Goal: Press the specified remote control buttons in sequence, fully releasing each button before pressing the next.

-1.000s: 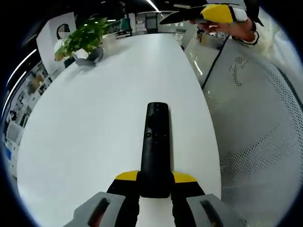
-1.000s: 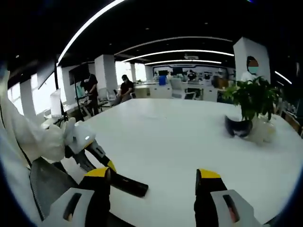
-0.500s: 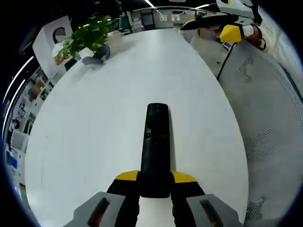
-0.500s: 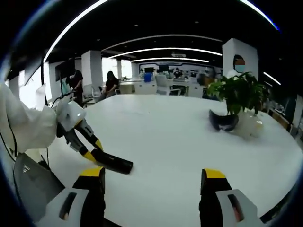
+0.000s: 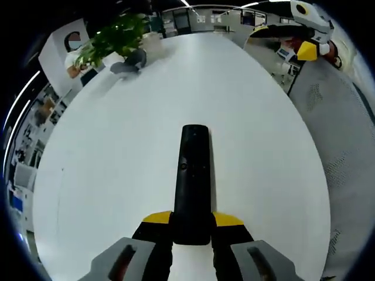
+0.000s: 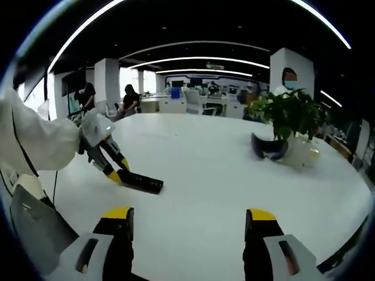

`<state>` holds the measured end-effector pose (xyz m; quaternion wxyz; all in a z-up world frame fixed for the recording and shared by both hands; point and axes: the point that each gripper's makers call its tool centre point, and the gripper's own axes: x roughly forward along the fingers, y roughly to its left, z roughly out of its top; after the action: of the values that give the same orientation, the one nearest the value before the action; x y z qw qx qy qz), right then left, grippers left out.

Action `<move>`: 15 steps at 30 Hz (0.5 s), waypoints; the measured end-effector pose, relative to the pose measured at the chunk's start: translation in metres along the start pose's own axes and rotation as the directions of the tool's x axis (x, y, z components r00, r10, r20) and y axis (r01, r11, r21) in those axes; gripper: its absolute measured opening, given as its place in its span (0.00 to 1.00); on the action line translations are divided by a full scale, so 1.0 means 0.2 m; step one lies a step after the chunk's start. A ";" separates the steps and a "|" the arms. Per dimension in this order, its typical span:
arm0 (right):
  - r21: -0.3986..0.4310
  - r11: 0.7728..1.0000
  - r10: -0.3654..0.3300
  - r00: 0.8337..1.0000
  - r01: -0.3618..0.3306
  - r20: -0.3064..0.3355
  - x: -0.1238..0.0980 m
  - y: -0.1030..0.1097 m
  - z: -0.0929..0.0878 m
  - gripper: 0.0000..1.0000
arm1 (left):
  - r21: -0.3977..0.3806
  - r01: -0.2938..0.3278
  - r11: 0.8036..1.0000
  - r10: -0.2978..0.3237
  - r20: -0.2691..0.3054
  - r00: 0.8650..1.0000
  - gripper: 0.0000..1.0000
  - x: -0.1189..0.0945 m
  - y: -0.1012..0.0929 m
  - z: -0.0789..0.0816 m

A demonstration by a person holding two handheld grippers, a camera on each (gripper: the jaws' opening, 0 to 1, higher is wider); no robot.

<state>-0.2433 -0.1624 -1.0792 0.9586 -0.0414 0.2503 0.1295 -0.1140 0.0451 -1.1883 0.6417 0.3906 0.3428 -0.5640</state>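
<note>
— What does the left gripper (image 5: 191, 225) hold?

— Its yellow-tipped jaws are clamped on the near end of a slim black plastic remote control (image 5: 193, 178), which juts out over the white oval table (image 5: 117, 146). It looks rigid, light, perhaps slick; gripping the tail leaves the buttons free.

— And the right gripper (image 6: 187, 219)?

— Jaws apart, empty, held level above the table, well away from the remote.

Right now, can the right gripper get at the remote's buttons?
Probably yes. The remote sits clamped in the left gripper, buttons up, over the bare white table; the open right gripper has nothing between.
</note>
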 end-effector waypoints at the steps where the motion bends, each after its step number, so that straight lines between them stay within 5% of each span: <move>1: -0.002 1.000 -0.005 1.000 0.005 -0.001 0.00 0.00 0.00 0.77 | 0.004 -0.001 1.000 0.001 -0.001 1.000 0.24 0.00 0.02 0.00; 15: -0.002 0.999 -0.048 0.999 0.048 -0.021 0.00 -0.04 -0.02 0.77 | 0.034 -0.038 0.999 0.039 -0.041 0.998 0.24 -0.01 0.37 -0.03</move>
<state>-0.2421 -0.1713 -1.0833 0.9587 -0.0495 0.2590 0.1065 -0.0413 0.0562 -1.1819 0.6386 0.4195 0.3390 -0.5489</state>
